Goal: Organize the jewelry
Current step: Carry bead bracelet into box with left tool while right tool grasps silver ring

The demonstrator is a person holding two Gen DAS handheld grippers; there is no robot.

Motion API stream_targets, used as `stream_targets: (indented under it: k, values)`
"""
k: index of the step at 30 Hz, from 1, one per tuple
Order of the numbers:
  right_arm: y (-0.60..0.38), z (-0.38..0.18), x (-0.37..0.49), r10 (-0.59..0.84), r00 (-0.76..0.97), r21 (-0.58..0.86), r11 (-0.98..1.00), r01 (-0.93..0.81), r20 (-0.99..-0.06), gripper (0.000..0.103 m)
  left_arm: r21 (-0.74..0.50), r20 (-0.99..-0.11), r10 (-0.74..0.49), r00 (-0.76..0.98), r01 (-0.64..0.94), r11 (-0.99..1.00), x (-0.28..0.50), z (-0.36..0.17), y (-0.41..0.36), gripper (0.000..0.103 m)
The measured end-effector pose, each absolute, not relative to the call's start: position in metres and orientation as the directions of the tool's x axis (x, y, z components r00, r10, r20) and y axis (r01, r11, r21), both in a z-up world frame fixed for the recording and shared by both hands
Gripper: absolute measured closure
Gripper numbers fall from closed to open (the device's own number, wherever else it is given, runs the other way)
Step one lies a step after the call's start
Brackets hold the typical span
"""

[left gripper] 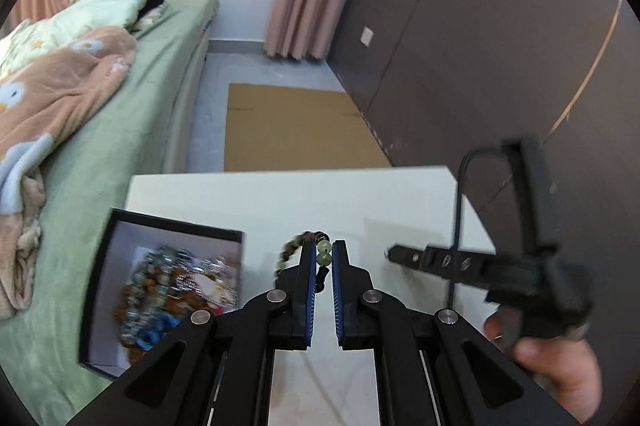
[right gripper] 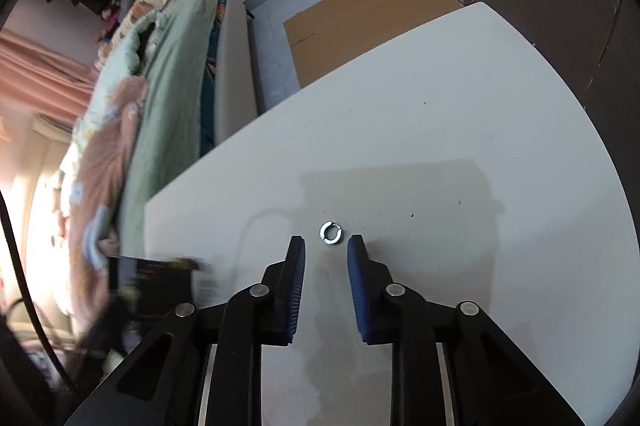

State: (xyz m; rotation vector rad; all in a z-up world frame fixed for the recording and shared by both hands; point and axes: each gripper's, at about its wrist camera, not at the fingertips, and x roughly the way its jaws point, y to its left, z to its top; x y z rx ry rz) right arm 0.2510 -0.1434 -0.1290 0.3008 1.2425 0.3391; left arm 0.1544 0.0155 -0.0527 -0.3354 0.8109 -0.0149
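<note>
My left gripper (left gripper: 322,250) is shut on a bead bracelet (left gripper: 323,252) with green and dark beads, held above the white table (left gripper: 280,201). A black jewelry box (left gripper: 132,290) full of mixed bracelets and beads sits just to its left at the table's edge. My right gripper (right gripper: 326,246) is open, low over the table, with a small silver ring (right gripper: 331,232) lying just ahead between its fingertips. The right gripper also shows in the left wrist view (left gripper: 394,253), blurred, to the right of the bracelet.
A bed with green sheet (left gripper: 100,153) and blankets runs along the table's left side. A cardboard sheet (left gripper: 296,125) lies on the floor beyond the table. A dark wall panel (left gripper: 480,45) stands to the right. The box appears blurred in the right wrist view (right gripper: 152,286).
</note>
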Motion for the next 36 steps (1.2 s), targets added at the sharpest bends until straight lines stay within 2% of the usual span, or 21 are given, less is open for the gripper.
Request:
stream_targets:
  k: [6,12,17,18,19,22,25,31,33,35,36]
  values:
    - [-0.129,-0.126,0.251,0.302,0.340,0.280,0.953,-0.113,-0.891,0.081,-0.378,-0.670,-0.156,0.726,-0.153,0.913,0.143,-0.040,0.053,0.095]
    - [-0.117,-0.124,0.247,0.224,0.370,0.187,0.973,-0.134,-0.902,0.081,-0.400,-0.655,-0.146,0.741,-0.176,0.899,0.135,-0.033,0.078,0.095]
    - [-0.096,-0.122,0.239,0.085,0.404,0.005,0.981,-0.196,-0.911,0.081,-0.406,-0.643,-0.127,0.756,-0.195,0.893,0.126,-0.027,0.094,0.095]
    - [-0.093,-0.121,0.237,0.068,0.412,-0.019,0.979,-0.203,-0.909,0.085,-0.407,-0.639,-0.122,0.759,-0.200,0.891,0.122,-0.025,0.097,0.095]
    - [-0.094,-0.120,0.237,0.078,0.411,-0.007,0.979,-0.202,-0.908,0.088,-0.410,-0.635,-0.119,0.763,-0.202,0.889,0.119,-0.023,0.100,0.095]
    - [-0.104,-0.118,0.238,0.120,0.398,0.059,0.985,-0.161,-0.909,0.089,-0.419,-0.623,-0.115,0.774,-0.205,0.885,0.114,-0.019,0.107,0.095]
    - [-0.115,-0.117,0.240,0.222,0.367,0.186,0.974,-0.130,-0.904,0.089,-0.436,-0.615,-0.121,0.779,-0.208,0.876,0.112,-0.018,0.112,0.095]
    - [-0.107,-0.090,0.224,0.398,0.392,0.349,0.917,-0.191,-0.830,0.089,-0.495,-0.619,-0.149,0.771,-0.236,0.836,0.111,-0.021,0.124,0.093]
    - [-0.104,-0.085,0.218,0.480,0.379,0.427,0.877,-0.218,-0.791,0.089,-0.506,-0.617,-0.147,0.773,-0.246,0.827,0.110,-0.021,0.128,0.079]
    - [-0.099,-0.079,0.215,0.540,0.369,0.482,0.842,-0.242,-0.757,0.089,-0.513,-0.606,-0.133,0.785,-0.257,0.819,0.108,-0.021,0.131,0.040]
    - [-0.097,-0.077,0.212,0.566,0.366,0.504,0.825,-0.257,-0.739,0.089,-0.514,-0.595,-0.117,0.795,-0.265,0.816,0.105,-0.020,0.133,0.035]
